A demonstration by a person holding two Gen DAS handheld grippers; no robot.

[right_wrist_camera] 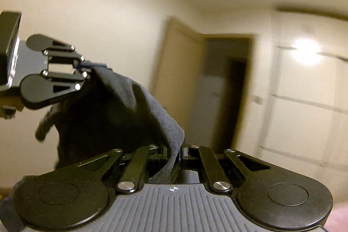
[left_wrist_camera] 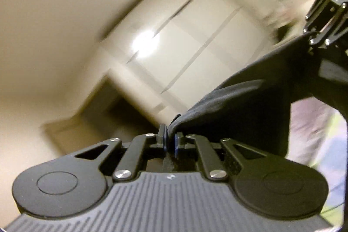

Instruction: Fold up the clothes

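A dark grey garment [left_wrist_camera: 250, 97] hangs in the air, stretched between both grippers. My left gripper [left_wrist_camera: 170, 137] is shut on one edge of it. My right gripper [right_wrist_camera: 177, 150] is shut on another edge of the same garment [right_wrist_camera: 121, 105], which drapes down to the left. In the left wrist view the right gripper [left_wrist_camera: 313, 45] shows at the upper right, clamped on the cloth. In the right wrist view the left gripper [right_wrist_camera: 87, 67] shows at the left, clamped on the cloth. Both point upward toward the room.
White closet doors [left_wrist_camera: 184, 47] and a cream wall fill the background, which is blurred. An open brown door and dark doorway [right_wrist_camera: 226, 88] stand ahead in the right wrist view. A patterned surface [left_wrist_camera: 322, 145] shows at the lower right below the garment.
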